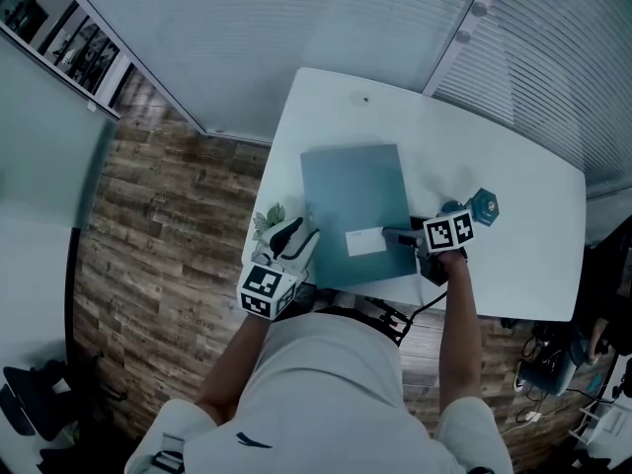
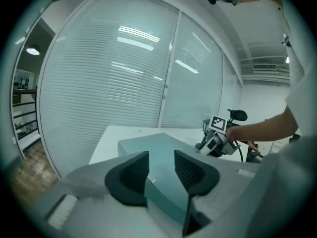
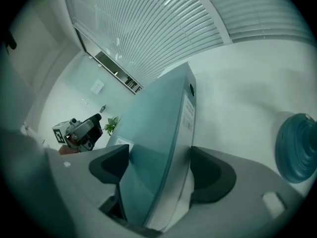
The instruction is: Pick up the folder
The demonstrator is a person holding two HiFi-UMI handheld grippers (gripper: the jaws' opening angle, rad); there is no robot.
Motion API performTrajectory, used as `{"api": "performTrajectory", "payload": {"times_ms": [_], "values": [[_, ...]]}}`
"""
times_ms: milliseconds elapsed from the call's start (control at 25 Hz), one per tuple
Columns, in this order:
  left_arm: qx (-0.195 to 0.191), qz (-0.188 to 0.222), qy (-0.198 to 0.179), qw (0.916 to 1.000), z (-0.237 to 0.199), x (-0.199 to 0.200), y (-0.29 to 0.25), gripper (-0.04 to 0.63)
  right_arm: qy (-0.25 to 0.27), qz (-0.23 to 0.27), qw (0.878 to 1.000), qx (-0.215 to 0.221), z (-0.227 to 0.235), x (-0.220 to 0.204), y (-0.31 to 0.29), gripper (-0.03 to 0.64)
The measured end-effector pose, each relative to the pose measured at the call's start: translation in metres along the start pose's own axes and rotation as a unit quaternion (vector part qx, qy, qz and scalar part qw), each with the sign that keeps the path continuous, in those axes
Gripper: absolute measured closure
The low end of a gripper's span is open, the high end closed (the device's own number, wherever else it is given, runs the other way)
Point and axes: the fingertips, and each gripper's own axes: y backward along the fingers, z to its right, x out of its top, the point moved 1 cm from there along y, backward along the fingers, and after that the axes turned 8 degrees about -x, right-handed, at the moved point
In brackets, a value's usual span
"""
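1. In the head view, the left tongs (image 1: pixel 299 235) sat at the near left corner of a flat teal plastic folder (image 1: pixel 355 200). The right tongs (image 1: pixel 392 235) reached in over its near right edge, beside a small white rectangular label (image 1: pixel 363 242) on the cover. The folder lay on the near left part of a white rounded table (image 1: pixel 513 265). A small round teal object (image 1: pixel 482 205) stood on the table just beyond and to the right of the right tongs. A little green plant (image 1: pixel 272 215) showed by the table's left edge, close to the left tongs. Brown wood-plank floor (image 1: pixel 168 225) spread out to the left of the table.

2. In the left gripper view, the left tongs were spread, their two dark pads standing apart. The folder's corner showed in the gap between them, and neither pad pressed on it. Across the cover, on the far right, a person's hand (image 2: pixel 240 133) held the right tongs at the folder's edge. Pale slatted window blinds (image 2: pixel 109 83) rose behind the table.

3. In the right gripper view, the right tongs pinched the folder's edge, with one pad against the teal cover and the other against its underside. The round teal object stood on the table to the right, apart from the folder. On the far left were the left tongs and the plant.
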Motion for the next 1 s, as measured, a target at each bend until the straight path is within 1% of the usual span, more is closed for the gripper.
{"api": "performTrajectory", "payload": {"times_ms": [120,240,320,440,600,720,800,920,1000], "values": [[-0.011,-0.03,0.026,0.9991,0.002,-0.013,-0.015,0.371,-0.002,0.0,1.0,0.002,0.001,0.0,0.0,0.221],[-0.009,-0.057,0.044,0.9974,0.0,-0.024,-0.025,0.32,-0.003,0.0,1.0,0.002,-0.001,0.0,0.001,0.221],[-0.001,-0.071,0.054,0.996,-0.003,-0.03,-0.03,0.295,-0.003,0.0,1.0,0.002,-0.002,0.001,0.001,0.221],[0.003,-0.087,0.078,0.9932,-0.007,-0.04,-0.039,0.282,-0.004,-0.001,1.0,0.003,-0.002,0.001,0.001,0.221],[0.012,-0.085,0.114,0.9898,-0.013,-0.051,-0.047,0.279,-0.004,-0.002,1.0,0.003,-0.001,0.0,0.0,0.221],[0.018,-0.085,0.151,0.9848,-0.018,-0.062,-0.052,0.279,-0.005,-0.004,1.0,0.003,-0.001,0.0,0.0,0.221],[0.019,-0.077,0.175,0.9815,-0.02,-0.067,-0.055,0.273,-0.005,-0.004,1.0,0.003,0.001,0.001,0.0,0.221],[0.017,-0.067,0.193,0.9787,-0.022,-0.069,-0.057,0.264,-0.004,-0.003,1.0,0.002,0.001,0.001,0.0,0.221],[0.017,-0.062,0.213,0.9748,-0.023,-0.071,-0.058,0.259,-0.004,-0.003,1.0,0.002,0.001,0.0,0.0,0.222]]}}
